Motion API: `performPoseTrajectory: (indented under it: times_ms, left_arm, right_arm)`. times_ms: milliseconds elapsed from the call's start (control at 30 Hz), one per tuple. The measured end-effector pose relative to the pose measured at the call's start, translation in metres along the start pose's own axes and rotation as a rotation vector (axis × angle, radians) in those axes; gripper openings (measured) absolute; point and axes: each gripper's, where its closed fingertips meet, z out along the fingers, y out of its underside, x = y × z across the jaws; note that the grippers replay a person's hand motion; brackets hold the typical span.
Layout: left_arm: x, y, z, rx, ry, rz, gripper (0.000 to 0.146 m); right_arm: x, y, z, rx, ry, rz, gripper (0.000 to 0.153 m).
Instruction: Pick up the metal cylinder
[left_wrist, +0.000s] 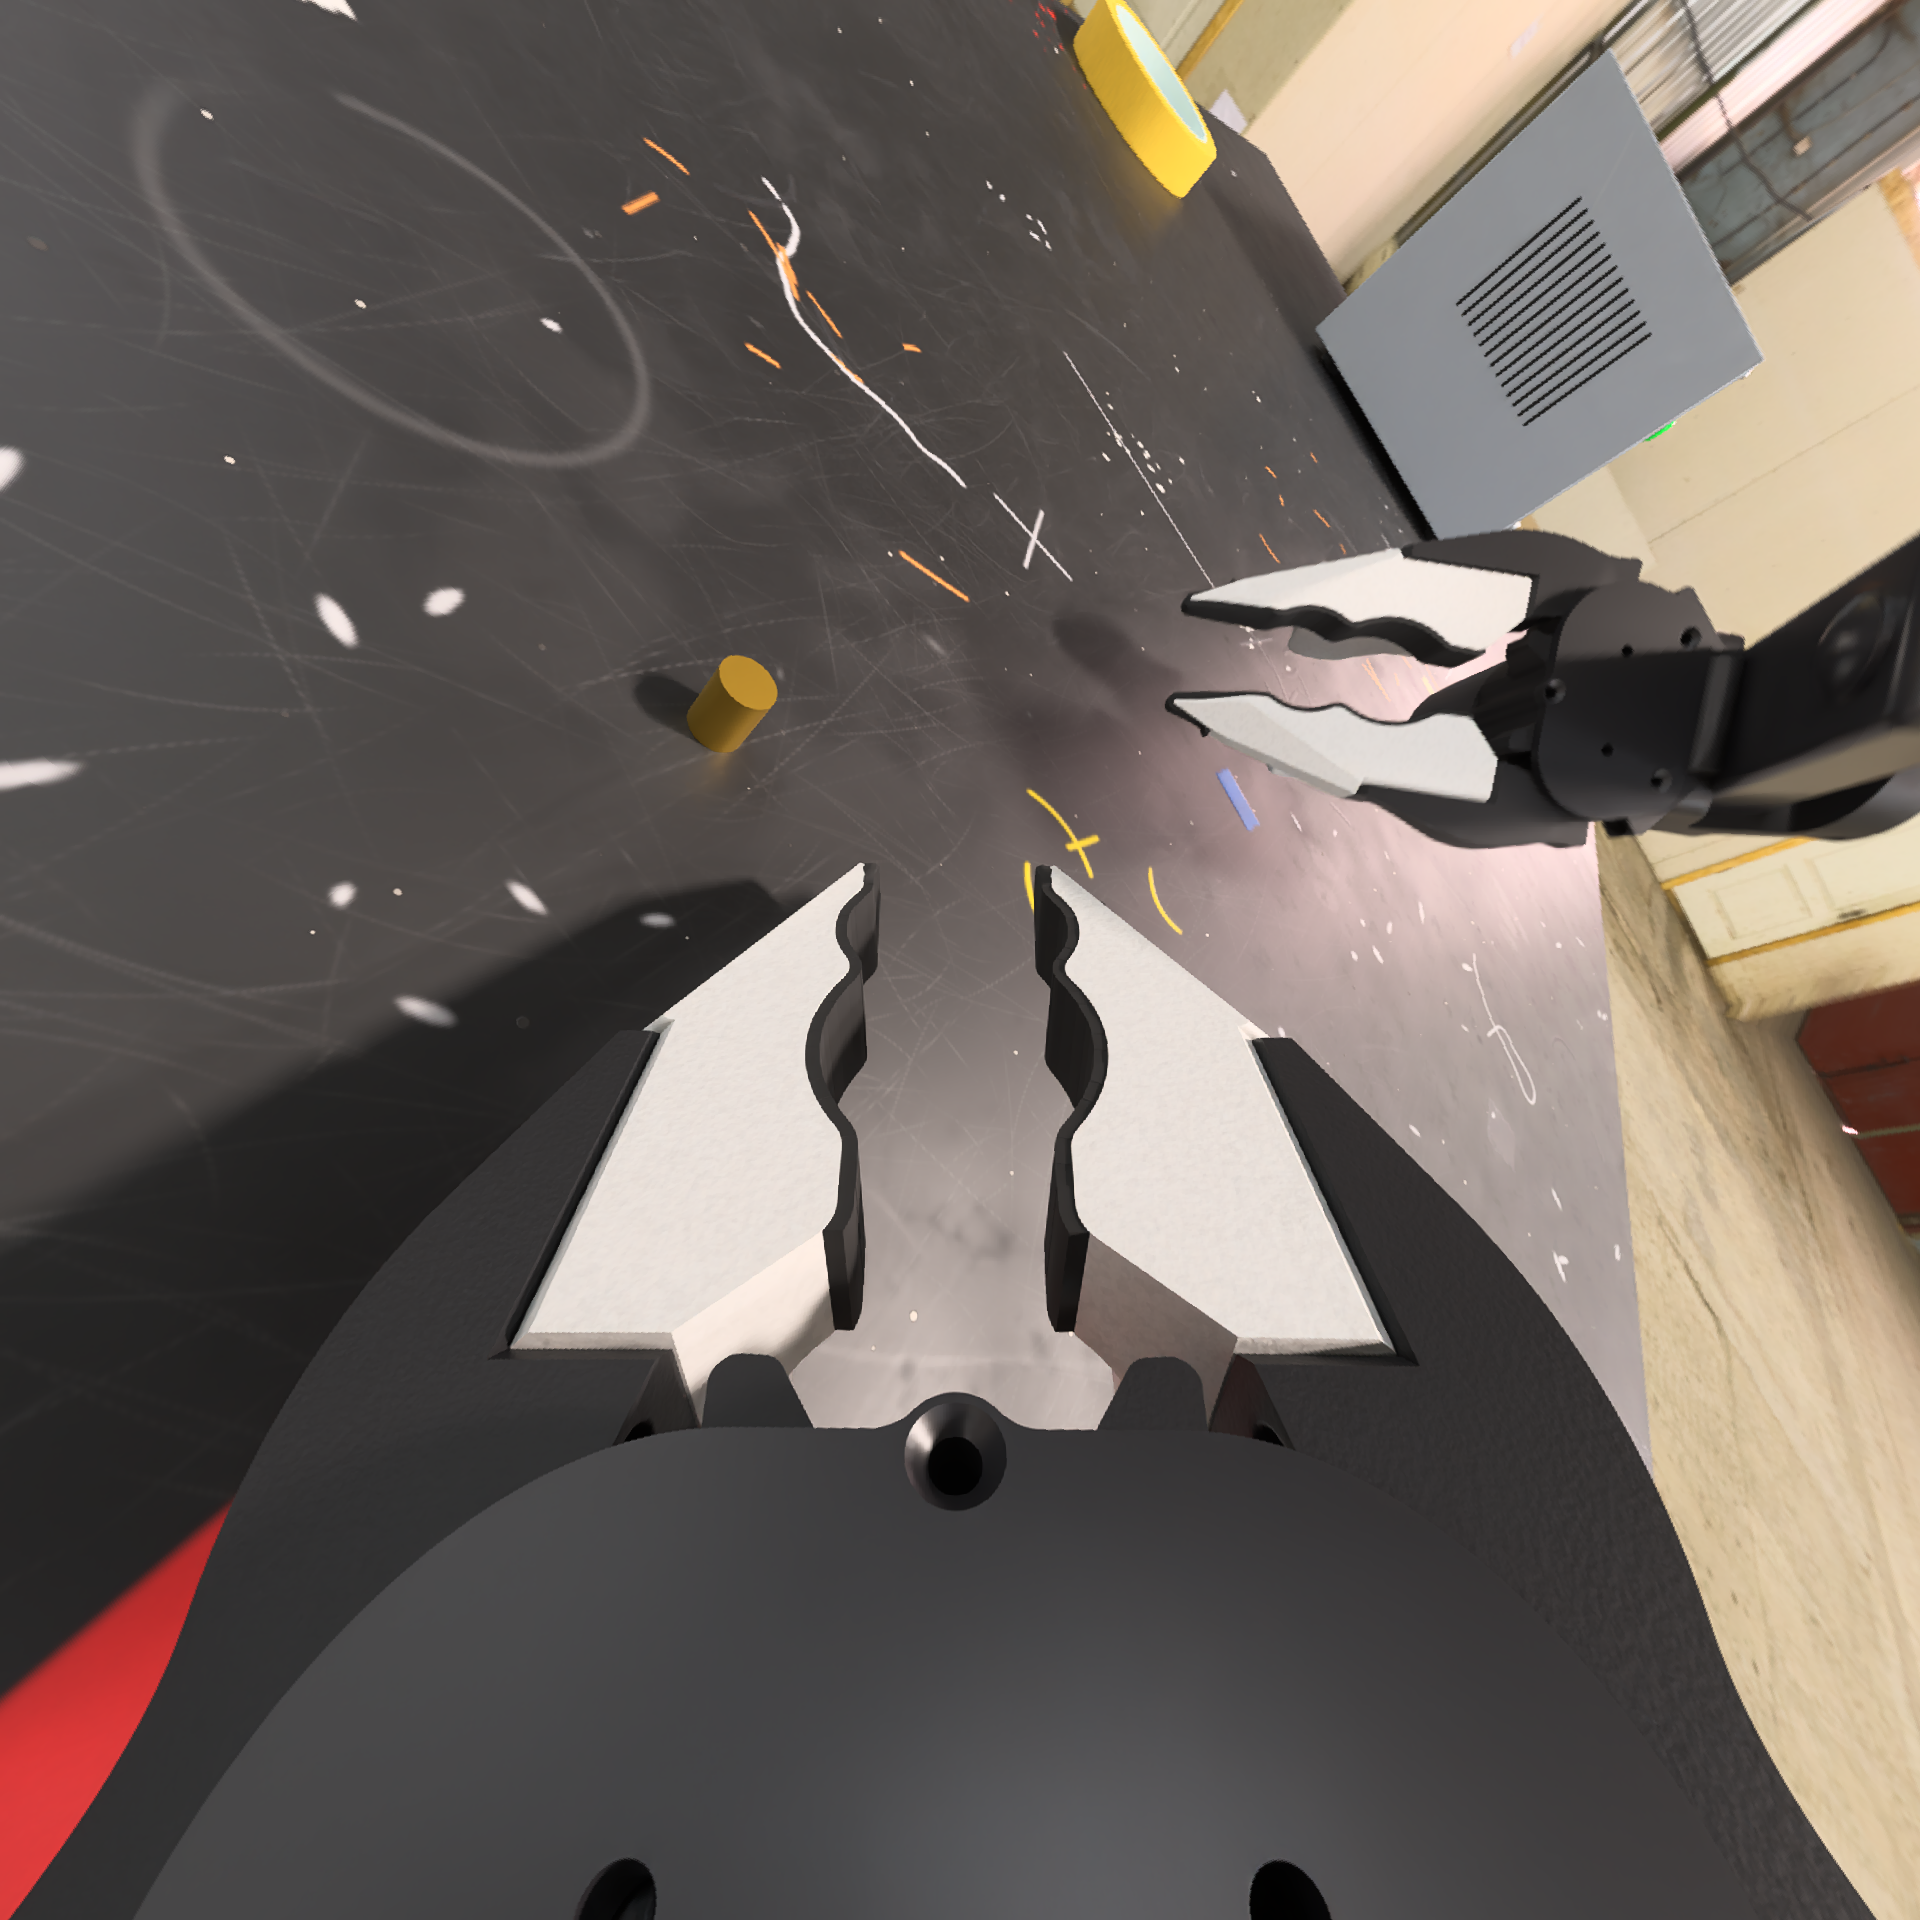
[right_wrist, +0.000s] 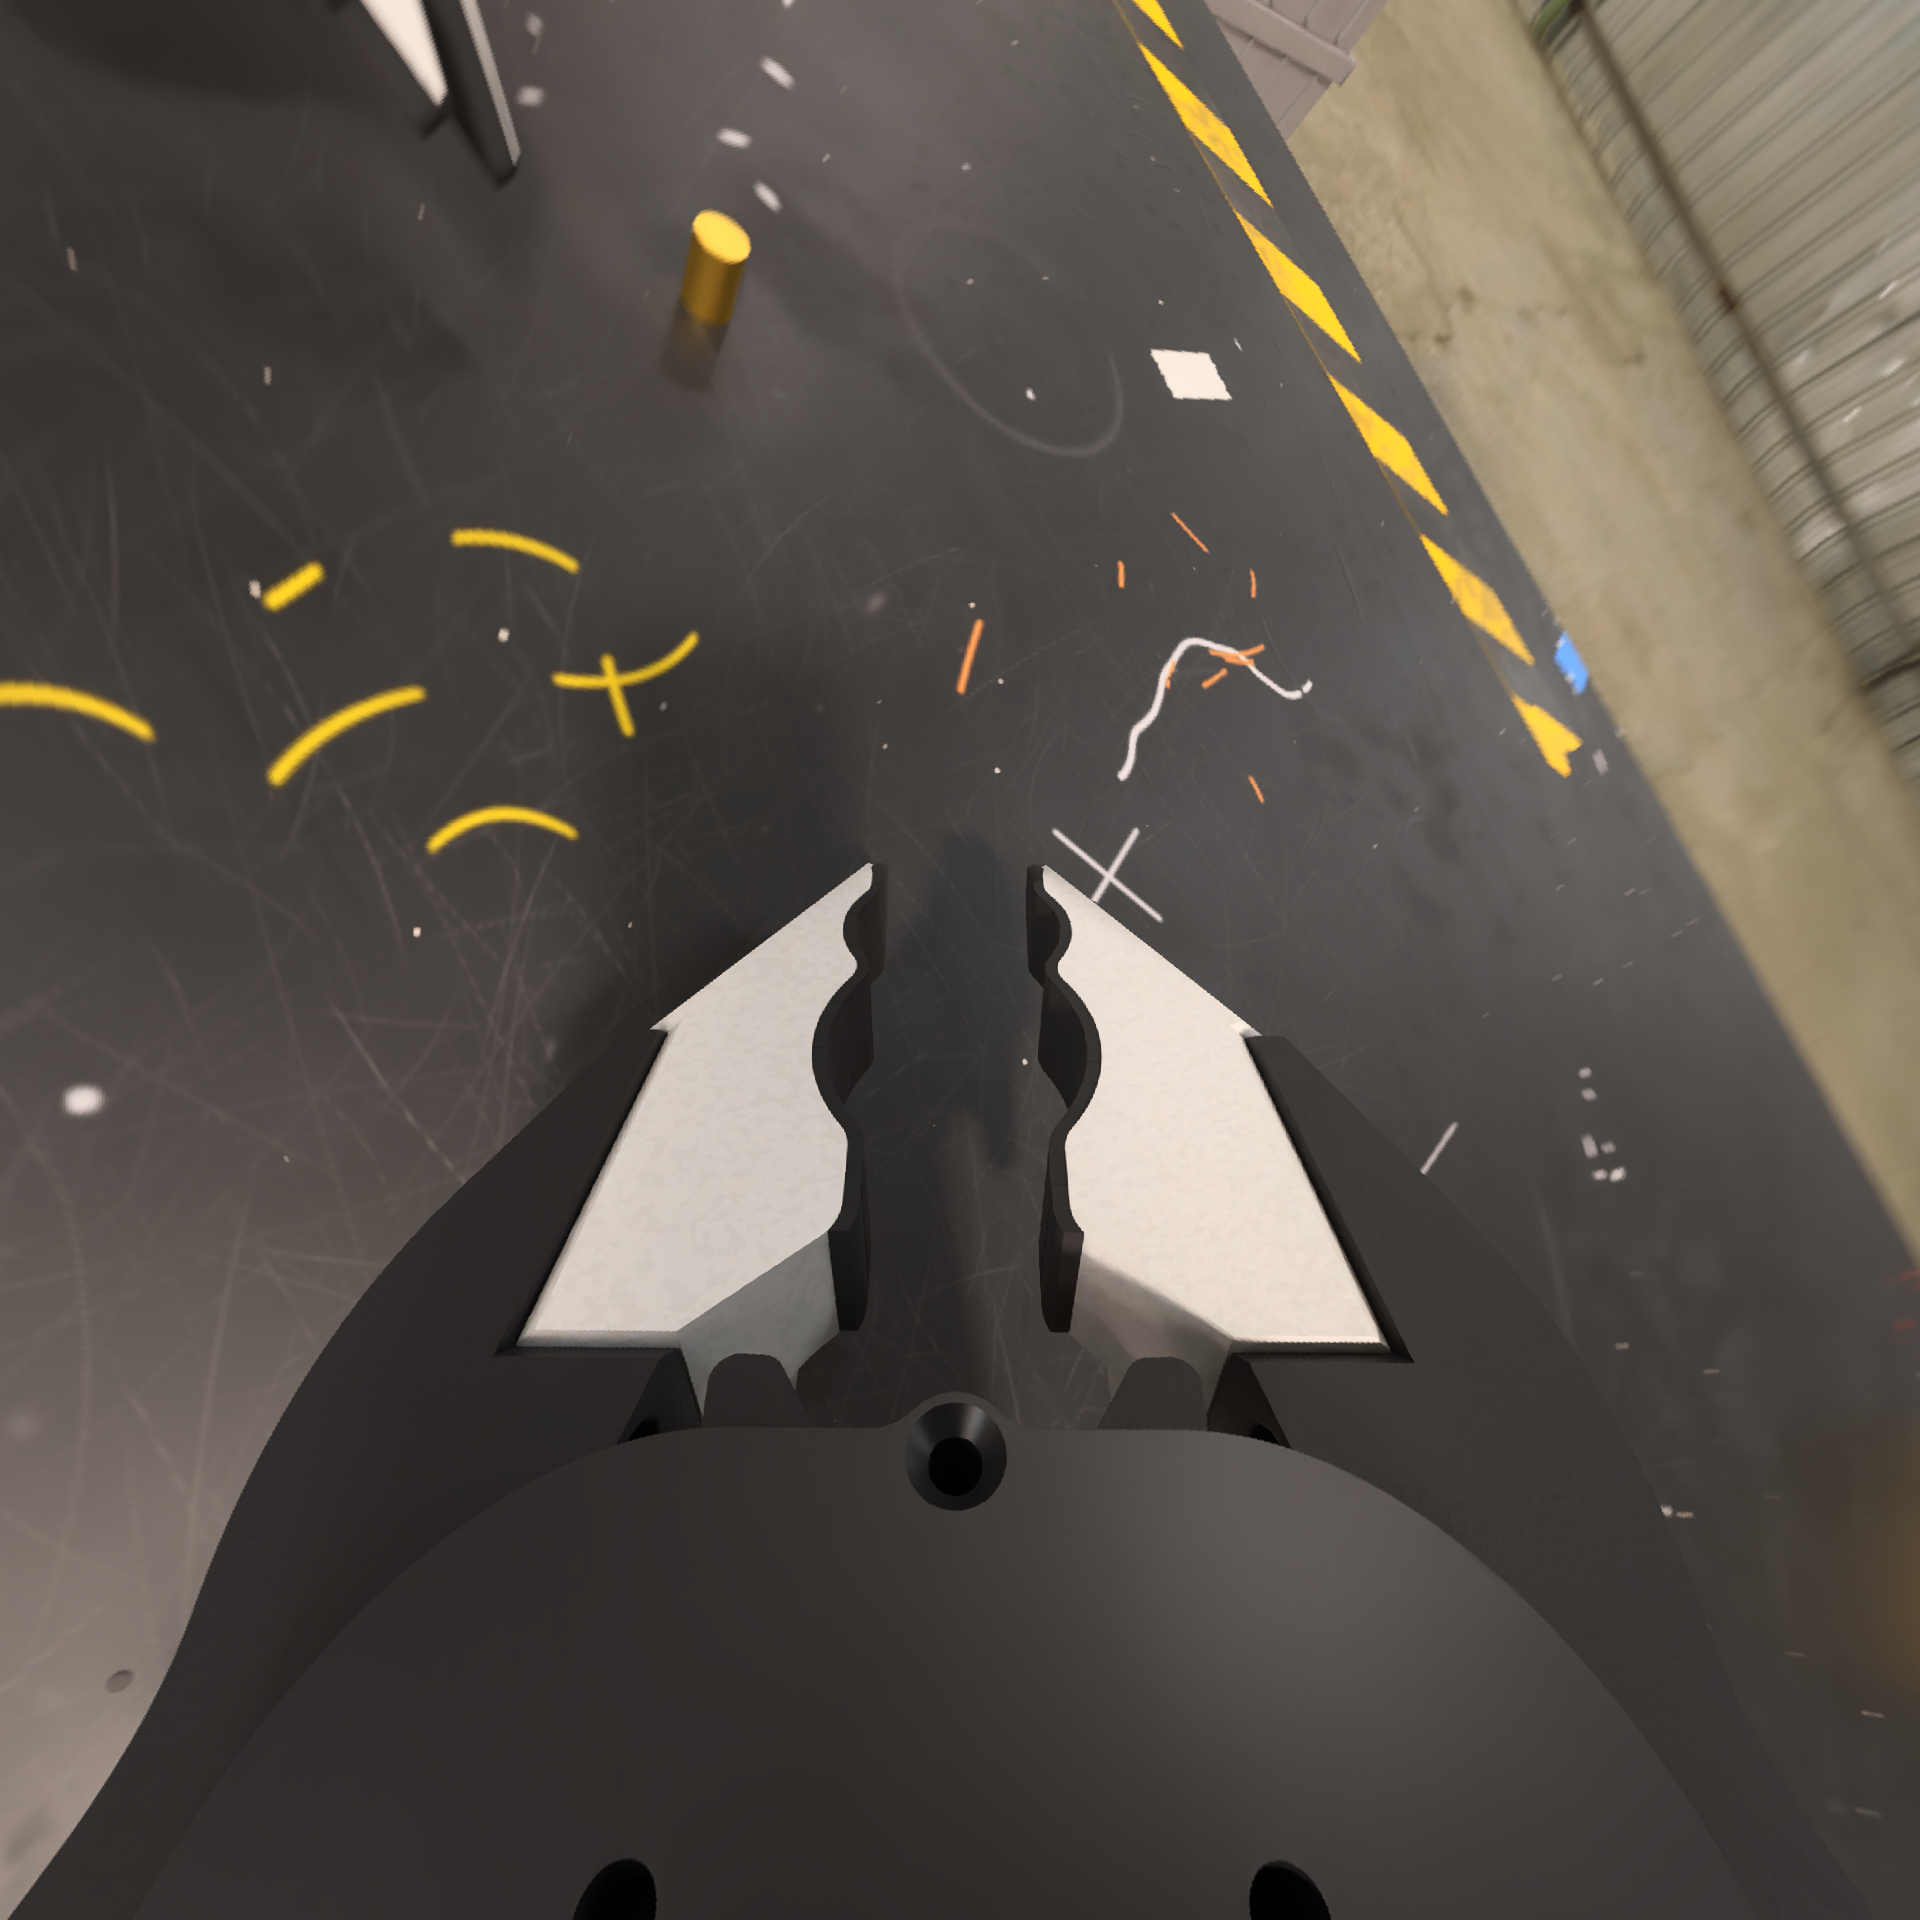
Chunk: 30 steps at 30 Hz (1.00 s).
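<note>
The gold metal cylinder (left_wrist: 731, 702) stands alone on the dark table (left_wrist: 416, 520), far from its edges. The left gripper (left_wrist: 956, 883) and right gripper (right_wrist: 956, 883) are both open, holding nothing. A yellow tape roll (left_wrist: 1143, 94) is cut off.

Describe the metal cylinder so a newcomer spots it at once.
Start at the dark scratched table. The metal cylinder stands upright out in the open, apart from both hand-held grippers. It is small and gold; the yellow tape roll at the far edge is a wide ring.

Upright metal cylinder (left_wrist: 731, 702) beyond left gripper's (left_wrist: 954, 881) parted, empty fingers (left_wrist: 717, 1122).
</note>
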Motion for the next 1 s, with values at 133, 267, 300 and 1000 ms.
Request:
performPoseTrajectory:
  times_ms: [133,267,300,1000]
  left_arm:
    - [0.000,0.000,0.000,-0.004,0.015,-0.013,0.030]
    - [0.000,-0.001,-0.001,0.002,0.019,-0.018,0.030]
    - [0.000,-0.001,-0.001,0.005,0.019,-0.019,0.030]
    - [-0.019,-0.021,0.009,-0.082,-0.021,0.166,0.030]
  right_arm:
    - [0.011,0.000,0.001,-0.007,-0.081,0.207,0.033]
    - [0.013,0.008,0.004,-0.050,-0.146,0.346,0.037]
    - [0.010,0.010,0.004,-0.066,-0.166,0.366,0.038]
    - [0.002,0.023,0.007,-0.107,-0.166,0.382,0.038]
